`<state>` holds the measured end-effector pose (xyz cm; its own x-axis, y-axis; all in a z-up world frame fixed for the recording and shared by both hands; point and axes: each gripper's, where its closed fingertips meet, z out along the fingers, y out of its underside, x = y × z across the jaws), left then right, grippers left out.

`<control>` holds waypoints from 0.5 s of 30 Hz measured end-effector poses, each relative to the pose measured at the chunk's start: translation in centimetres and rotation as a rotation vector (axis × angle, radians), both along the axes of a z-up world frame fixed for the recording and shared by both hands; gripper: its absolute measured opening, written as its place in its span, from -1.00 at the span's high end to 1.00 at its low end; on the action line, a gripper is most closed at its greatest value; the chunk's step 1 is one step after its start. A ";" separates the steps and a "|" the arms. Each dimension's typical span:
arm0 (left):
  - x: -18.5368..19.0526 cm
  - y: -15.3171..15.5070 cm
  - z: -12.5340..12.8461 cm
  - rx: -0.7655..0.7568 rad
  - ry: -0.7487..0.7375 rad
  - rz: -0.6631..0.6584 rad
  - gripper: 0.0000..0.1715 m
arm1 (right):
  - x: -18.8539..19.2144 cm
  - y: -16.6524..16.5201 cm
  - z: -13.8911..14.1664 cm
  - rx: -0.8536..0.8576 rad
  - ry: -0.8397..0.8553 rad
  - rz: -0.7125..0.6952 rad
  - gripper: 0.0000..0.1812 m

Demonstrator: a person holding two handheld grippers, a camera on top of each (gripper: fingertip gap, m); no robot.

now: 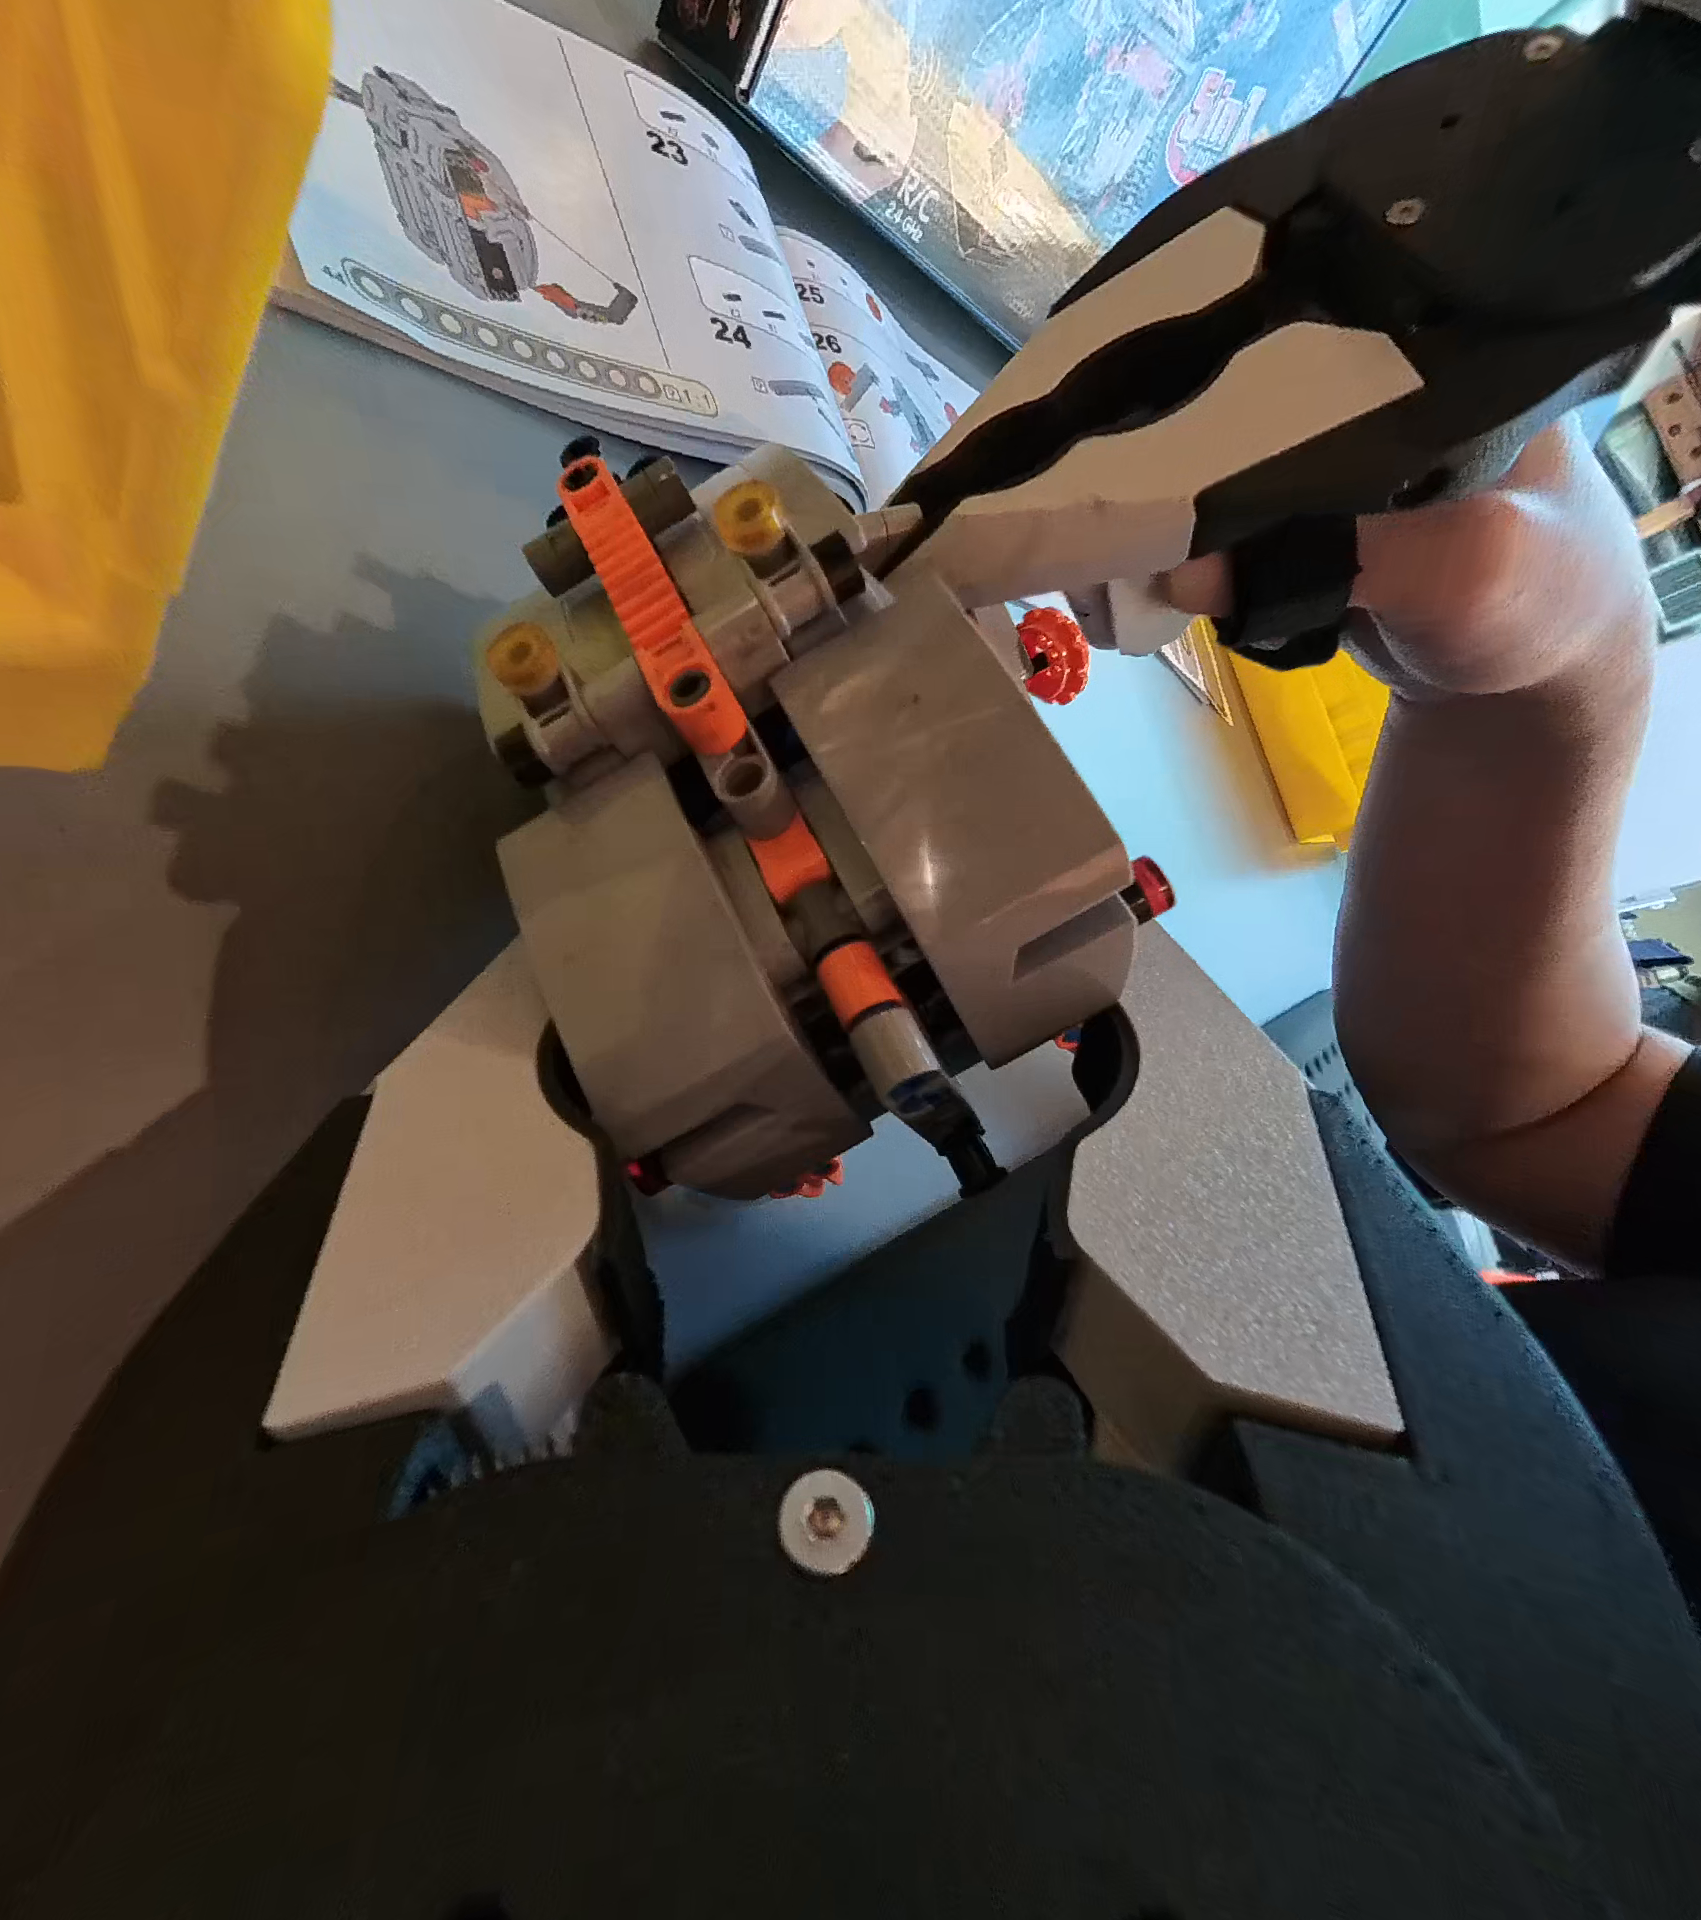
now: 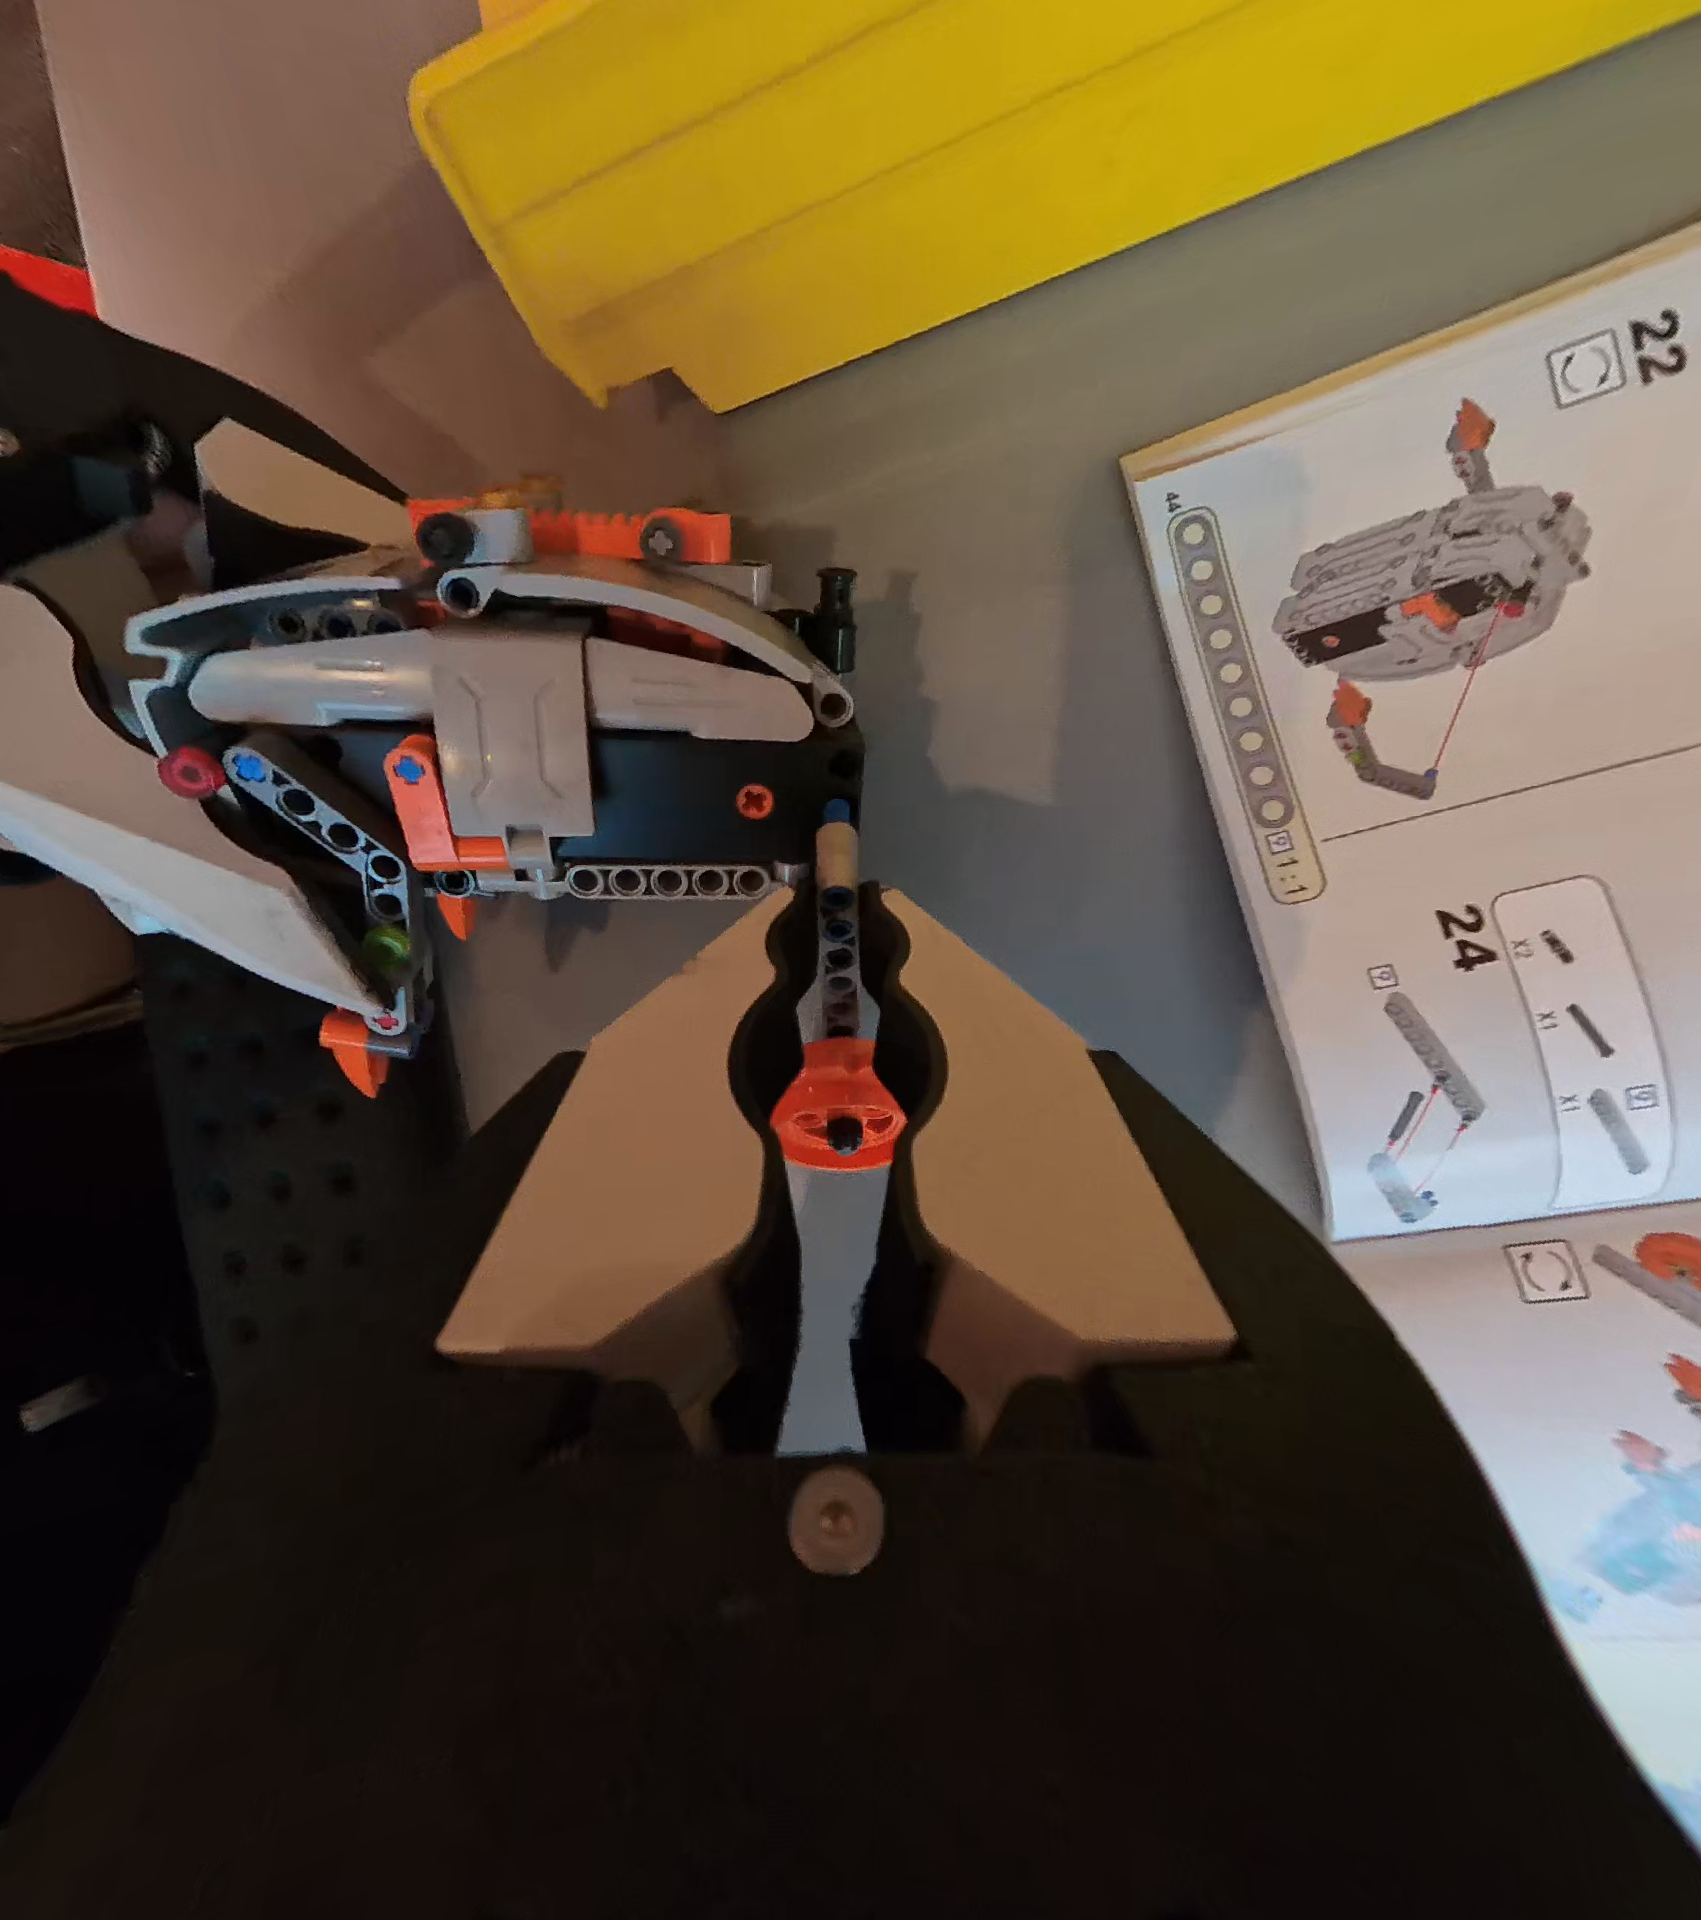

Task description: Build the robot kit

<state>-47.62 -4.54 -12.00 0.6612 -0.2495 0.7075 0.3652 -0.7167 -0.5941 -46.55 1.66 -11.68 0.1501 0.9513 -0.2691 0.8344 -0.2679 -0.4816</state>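
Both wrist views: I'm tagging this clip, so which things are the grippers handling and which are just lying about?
Handled:
grey-and-orange brick model, clamped in the left gripper
thin beam with orange wheel, clamped in the right gripper

Lying about:
open instruction booklet
yellow bin
printed box

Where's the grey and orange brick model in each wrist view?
Left wrist view: model at centre, clamped between the left gripper's fingers.
Right wrist view: model left of centre, above the right gripper.
Shared landmark: the open booklet.
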 end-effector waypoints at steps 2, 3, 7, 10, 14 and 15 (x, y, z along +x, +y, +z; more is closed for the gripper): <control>0.1 0.0 0.0 0.000 0.009 0.000 -0.07 | 0.1 0.0 -0.1 -0.042 -0.016 -0.013 0.94; 0.1 0.0 0.0 0.001 0.018 -0.003 -0.07 | 0.2 -0.1 -0.1 -0.049 -0.032 -0.008 0.94; 0.1 -0.1 0.0 -0.001 0.024 -0.008 -0.07 | 0.2 -0.1 -0.2 -0.038 -0.111 0.029 0.95; 0.2 -0.1 0.0 -0.002 0.019 -0.006 -0.07 | 0.2 -0.1 -0.3 -0.037 -0.164 0.052 0.95; 0.3 -0.1 -0.1 -0.004 0.041 -0.009 -0.07 | 0.3 -0.1 -0.4 -0.056 -0.235 0.083 0.95; 0.2 -0.1 -0.1 -0.003 0.051 -0.010 -0.07 | 0.3 -0.1 -0.4 -0.063 -0.254 0.093 0.95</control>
